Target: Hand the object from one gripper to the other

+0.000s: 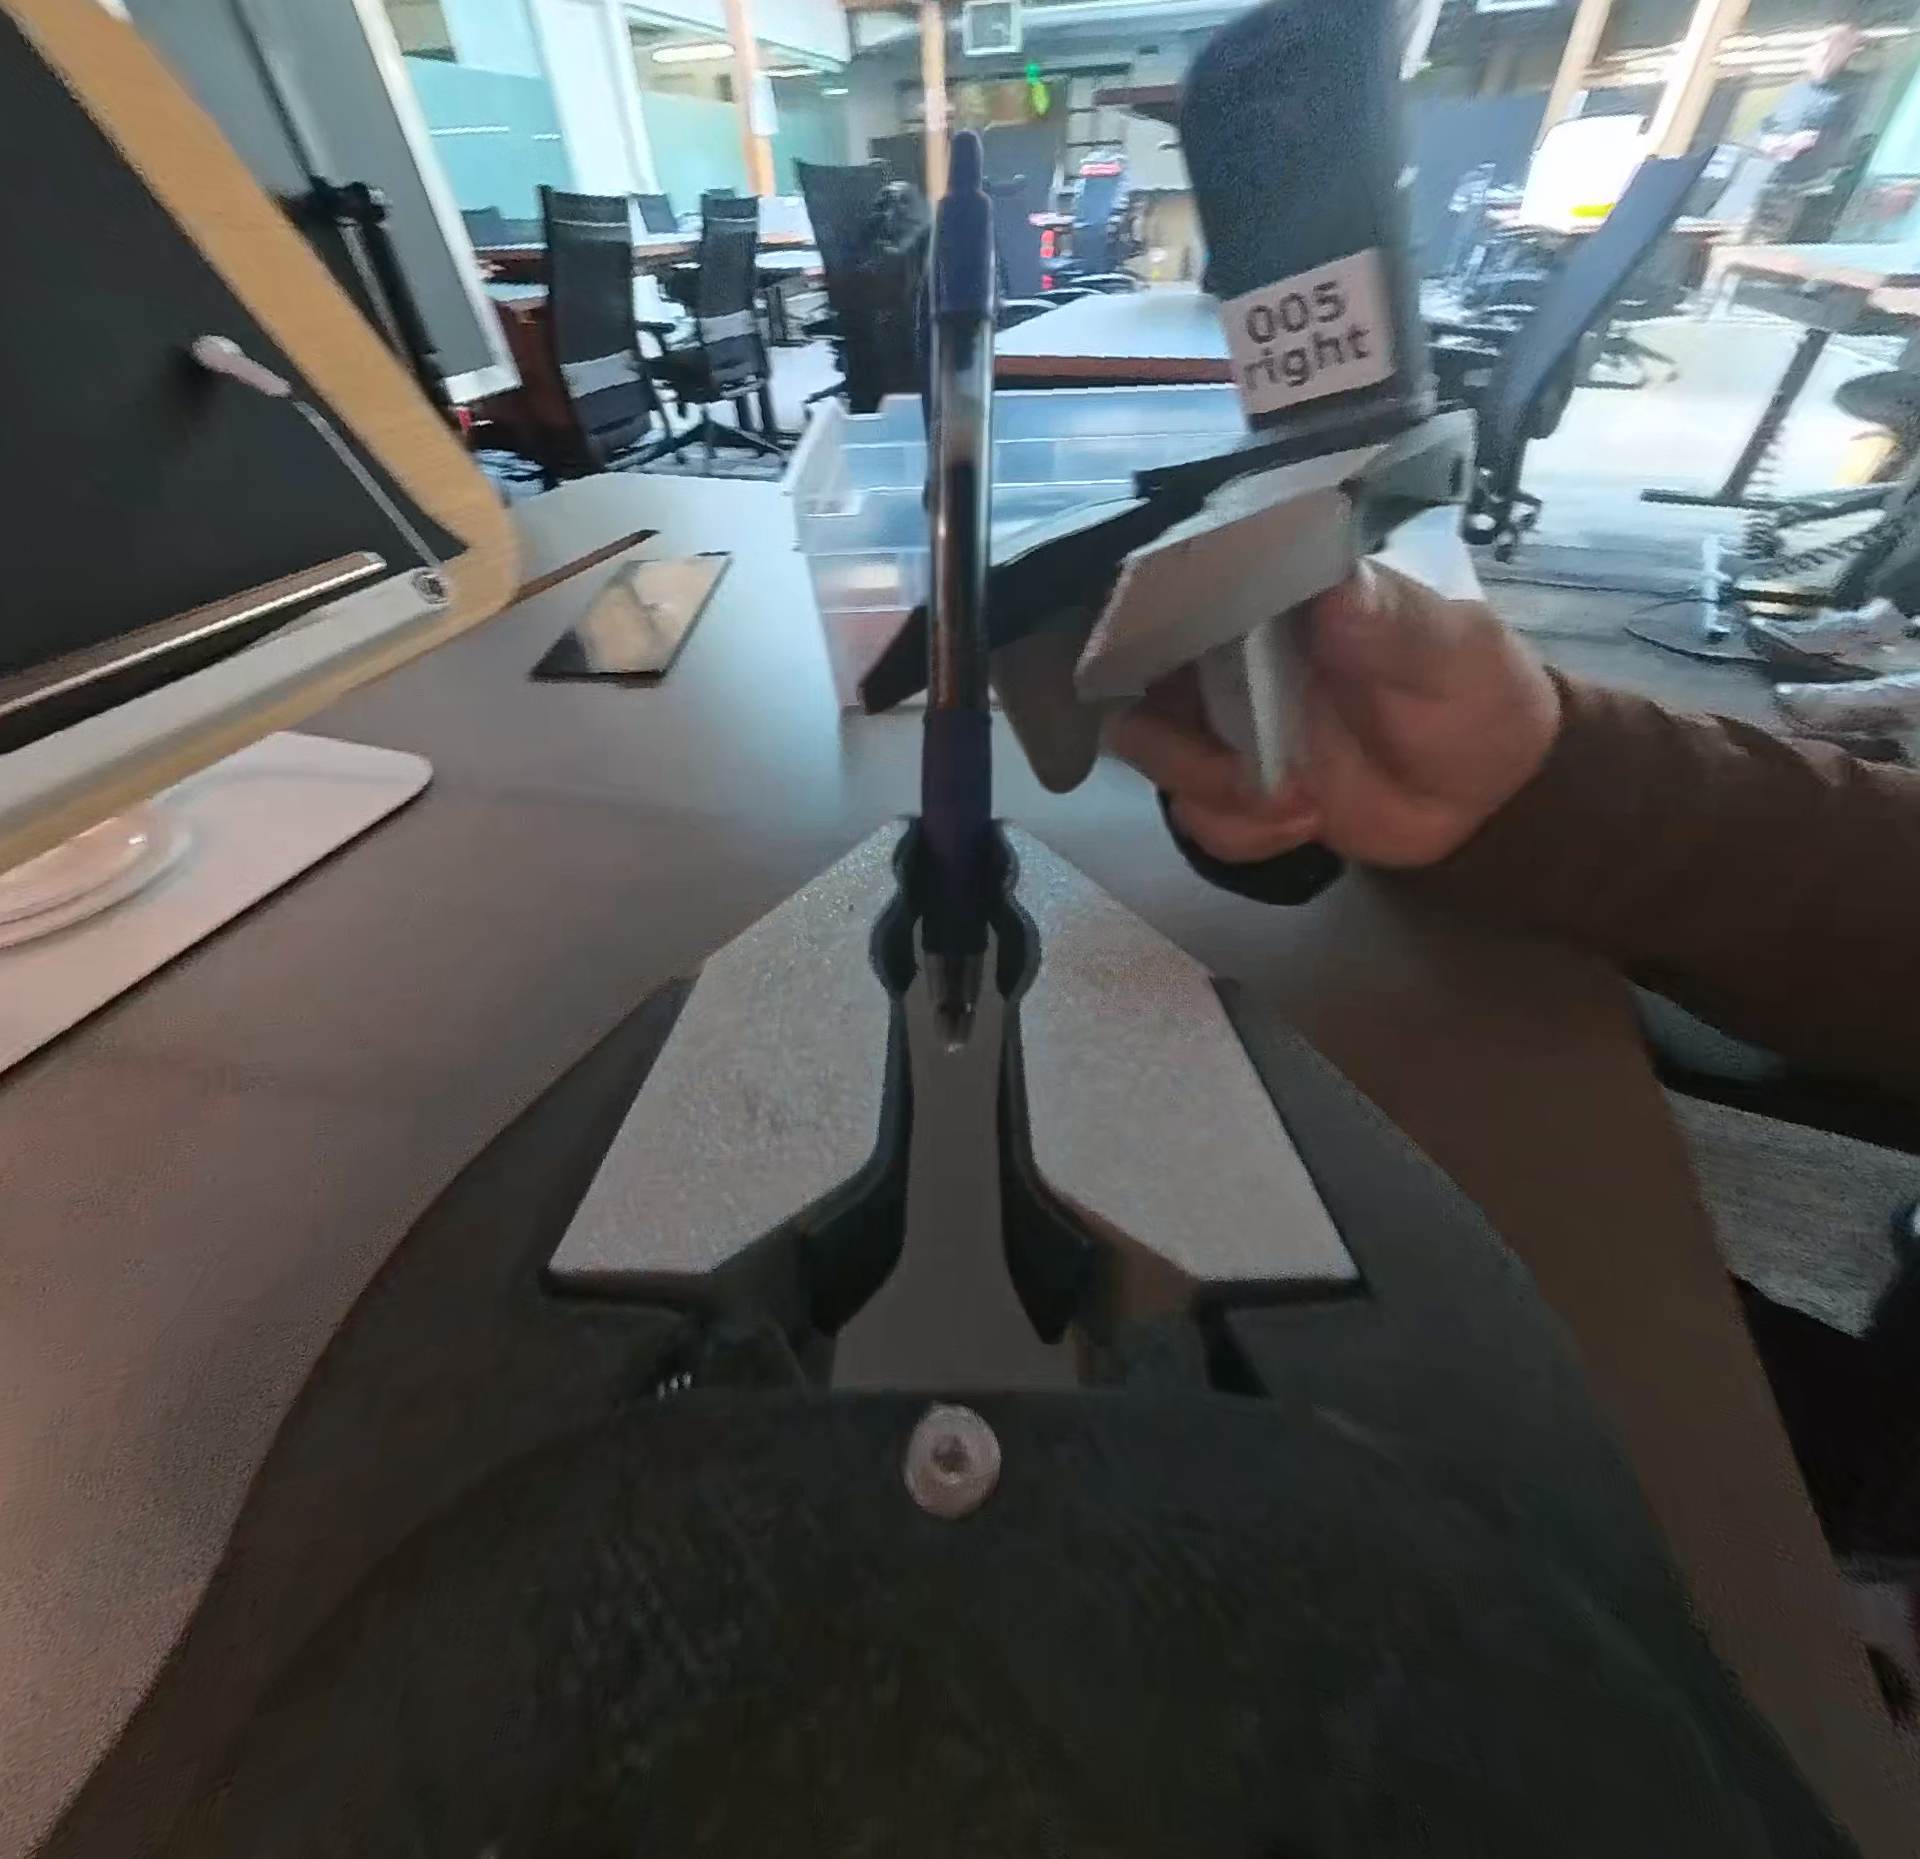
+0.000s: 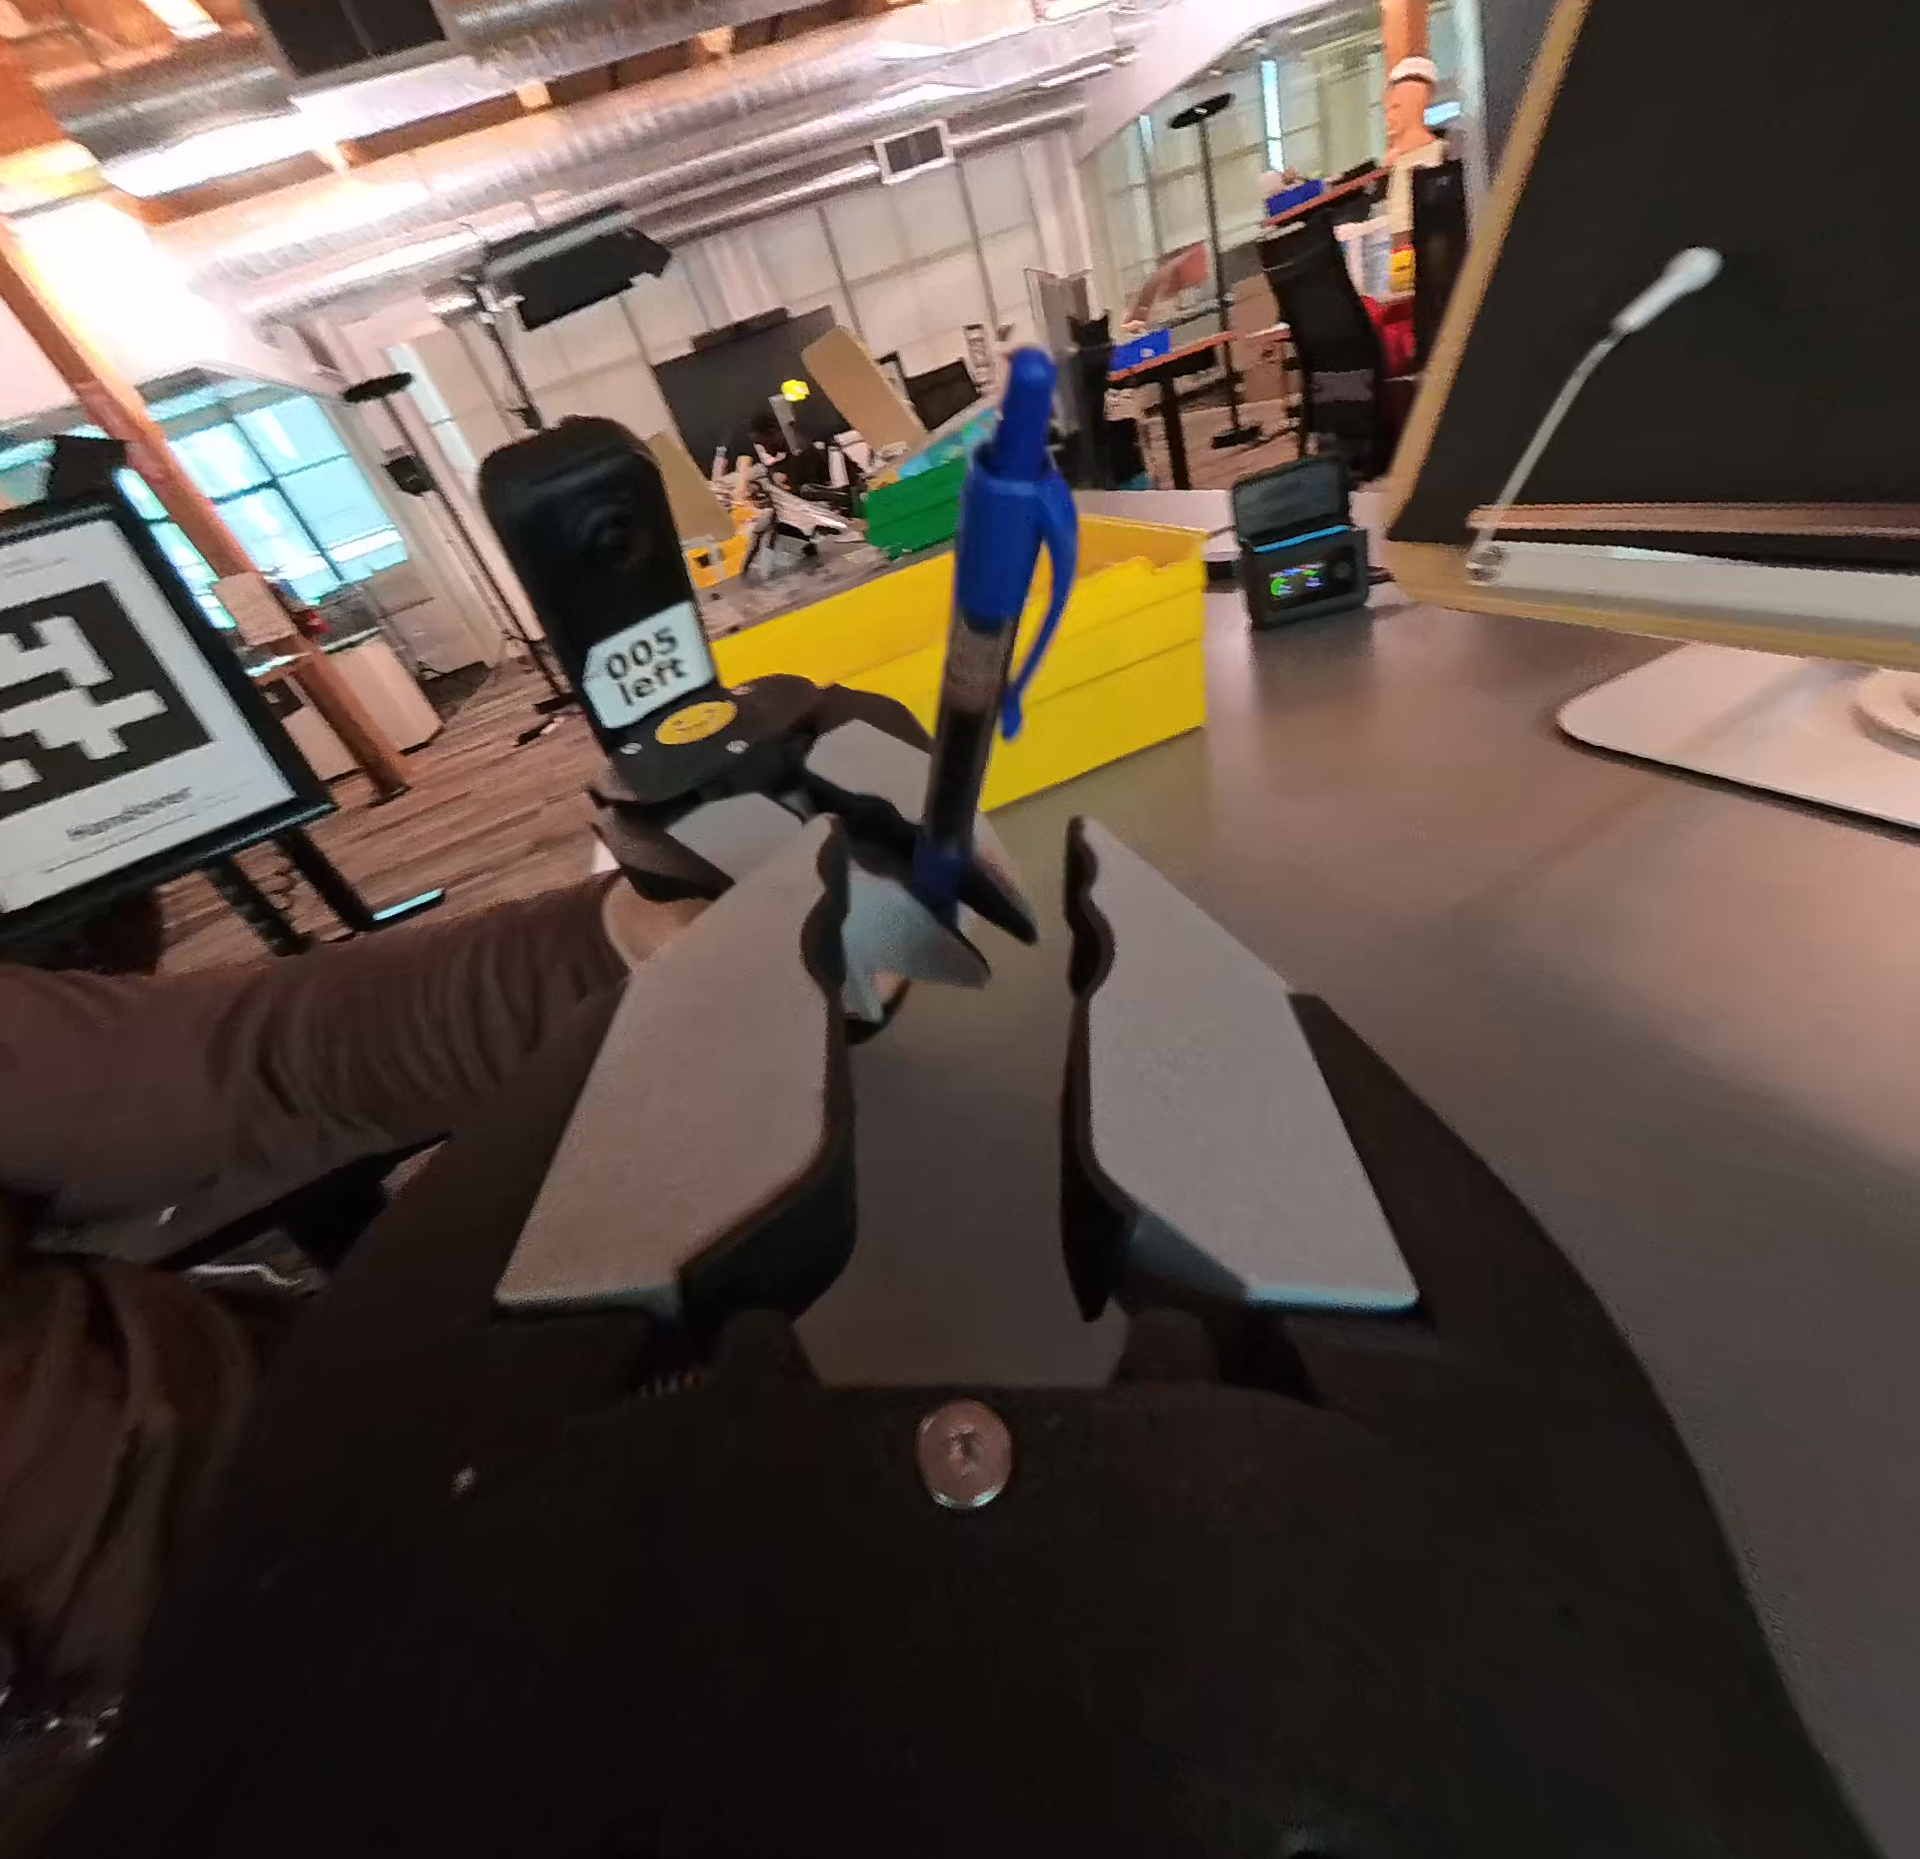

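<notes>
Clamping blue pen, left gripper bears white label.

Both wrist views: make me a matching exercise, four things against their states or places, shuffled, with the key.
Things
1. left gripper
2. right gripper
3. blue pen
4. yellow bin

States
A. standing upright above the table
B. open, holding nothing
C. on the table behind the pen
D. shut on the pen's tip end

Pairs: 1-D, 2-B, 3-A, 4-C
</notes>
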`<state>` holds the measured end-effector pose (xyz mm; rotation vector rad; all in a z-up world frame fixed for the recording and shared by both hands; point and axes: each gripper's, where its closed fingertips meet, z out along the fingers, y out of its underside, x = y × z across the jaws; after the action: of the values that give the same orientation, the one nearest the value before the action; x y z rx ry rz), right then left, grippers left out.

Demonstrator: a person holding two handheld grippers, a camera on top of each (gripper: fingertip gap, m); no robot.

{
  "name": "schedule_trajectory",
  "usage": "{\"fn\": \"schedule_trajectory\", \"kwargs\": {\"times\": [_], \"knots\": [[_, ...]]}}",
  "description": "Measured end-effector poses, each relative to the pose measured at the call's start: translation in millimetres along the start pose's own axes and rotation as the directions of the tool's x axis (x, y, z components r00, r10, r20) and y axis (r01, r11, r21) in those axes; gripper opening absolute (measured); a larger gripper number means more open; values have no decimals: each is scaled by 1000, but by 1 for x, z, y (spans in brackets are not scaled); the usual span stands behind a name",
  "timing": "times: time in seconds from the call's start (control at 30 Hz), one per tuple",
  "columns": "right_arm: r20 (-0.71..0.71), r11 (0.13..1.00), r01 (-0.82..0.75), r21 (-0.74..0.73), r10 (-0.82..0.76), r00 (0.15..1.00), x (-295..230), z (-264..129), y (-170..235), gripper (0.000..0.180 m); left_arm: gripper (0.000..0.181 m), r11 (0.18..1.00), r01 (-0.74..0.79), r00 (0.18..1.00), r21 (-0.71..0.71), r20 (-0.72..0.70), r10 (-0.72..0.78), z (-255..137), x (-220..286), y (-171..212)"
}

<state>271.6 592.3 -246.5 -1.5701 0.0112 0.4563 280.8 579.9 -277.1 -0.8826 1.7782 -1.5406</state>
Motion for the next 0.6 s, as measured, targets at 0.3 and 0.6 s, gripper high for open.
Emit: {"fn": "schedule_trajectory", "kwargs": {"times": [0.3, 0.6], "knots": [[-253, 942, 310, -128, -333, 908, 17, 2, 3, 6, 36, 994, -69, 998, -81, -16, 68, 10, 12, 17], [-439, 672, 564, -480, -741, 508, 52, -12, 10, 6, 39, 1000, -17, 1000, -21, 23, 17, 3, 0, 8]]}}
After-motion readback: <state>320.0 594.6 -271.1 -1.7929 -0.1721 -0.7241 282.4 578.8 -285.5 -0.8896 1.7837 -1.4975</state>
